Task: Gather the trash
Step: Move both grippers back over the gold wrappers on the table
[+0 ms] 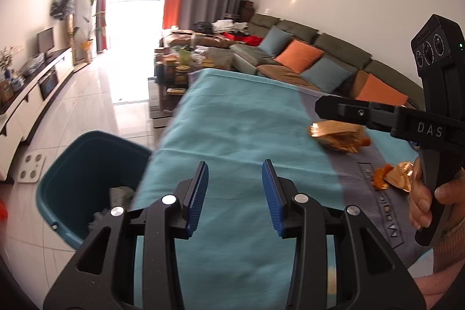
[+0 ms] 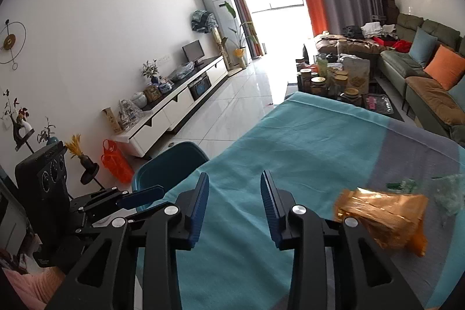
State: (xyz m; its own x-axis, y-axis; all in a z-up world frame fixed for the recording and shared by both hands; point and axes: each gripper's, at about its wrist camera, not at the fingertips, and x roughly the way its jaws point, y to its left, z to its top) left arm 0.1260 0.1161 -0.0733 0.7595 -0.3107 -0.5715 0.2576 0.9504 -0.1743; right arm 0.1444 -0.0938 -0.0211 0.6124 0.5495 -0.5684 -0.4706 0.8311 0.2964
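My left hand-held gripper point(image 1: 235, 188) hangs with its jaws wide apart and nothing between them over the teal cloth on the worktop point(image 1: 238, 118), just beside the teal bin point(image 1: 78, 164) on the floor at the worktop's left edge, which has crumpled trash in it. My right hand-held gripper point(image 2: 234, 202) is spread wide and empty too, with the gold foil wrapper point(image 2: 383, 214) lying on the cloth just to its right, and a smaller gold scrap point(image 1: 399, 173) nearer my right hand point(image 1: 427, 193).
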